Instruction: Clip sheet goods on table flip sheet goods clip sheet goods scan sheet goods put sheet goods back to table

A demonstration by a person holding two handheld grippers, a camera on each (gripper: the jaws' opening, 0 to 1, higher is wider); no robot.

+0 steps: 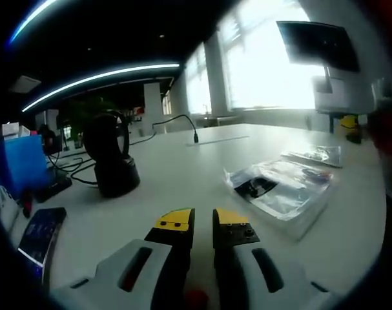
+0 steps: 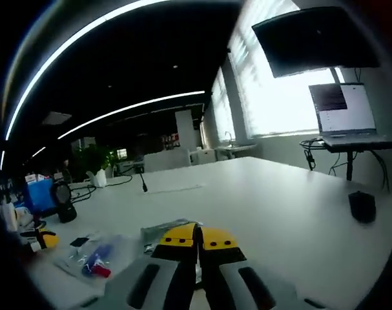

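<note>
- Left hand-held gripper (image 1: 203, 223): yellow-tipped jaws a narrow gap apart, gripping nothing; right hand-held gripper (image 2: 198, 238): jaws pressed together, nothing visibly between them
- Clear sheet-goods packets (image 1: 284, 189) lie flat on the white worktop (image 1: 183, 174), ahead-right of the left jaws
- Black scanner stand (image 1: 110, 158) stands upright, left

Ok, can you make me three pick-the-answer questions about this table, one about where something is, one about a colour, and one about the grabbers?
1. Where does the clear packet lie?
A. On the white table
B. On the floor
C. On a chair

2. What colour are the tips of the left gripper?
A. Green
B. Yellow
C. Pink

3. How is the right gripper?
A. Wide open
B. Holding a cup
C. Shut, holding nothing

Answers: 1 A, the packet lies flat on the tabletop. 2 B, both tips are yellow. 3 C, its jaws meet with nothing between them.
</note>
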